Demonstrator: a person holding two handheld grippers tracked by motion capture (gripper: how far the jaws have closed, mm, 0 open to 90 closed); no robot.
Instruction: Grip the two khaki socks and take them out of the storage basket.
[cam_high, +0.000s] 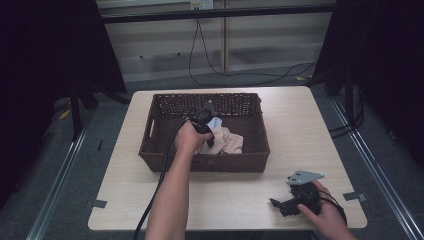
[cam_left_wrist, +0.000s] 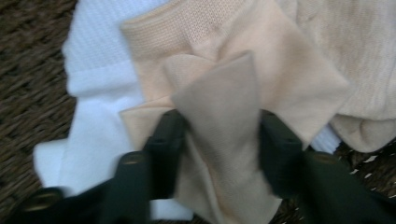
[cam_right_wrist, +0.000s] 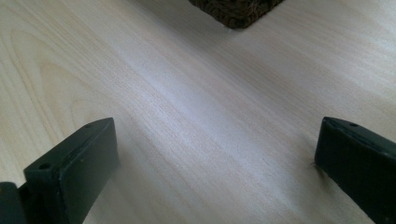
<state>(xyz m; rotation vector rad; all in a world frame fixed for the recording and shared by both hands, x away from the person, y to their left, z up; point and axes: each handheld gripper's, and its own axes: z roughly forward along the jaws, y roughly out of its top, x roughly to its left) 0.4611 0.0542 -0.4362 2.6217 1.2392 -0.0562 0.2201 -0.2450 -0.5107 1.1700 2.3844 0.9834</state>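
- High view: a light wooden table stands on a grey floor, with dark curtains at both sides.
- A dark brown woven basket sits on the far-left half of the table top; one corner of it also appears at the top edge of the right gripper view.
- Inside the basket lies a small heap of cloth: a beige cloth on top, and a white cloth partly under it.
- The left hand reaches over the basket's near wall, holding the left gripper down over the cloth; a black cable trails back along the forearm.
- Left gripper view: both jaws are closed in against a raised fold of the beige cloth, which fills the gap between them. The white cloth lies beneath, on the basket floor.
- The right hand rests at the table's near-right corner with the right gripper lying on the wood, pointing left.
- Right gripper view: jaws spread wide, with bare table between them; nothing is gripped.
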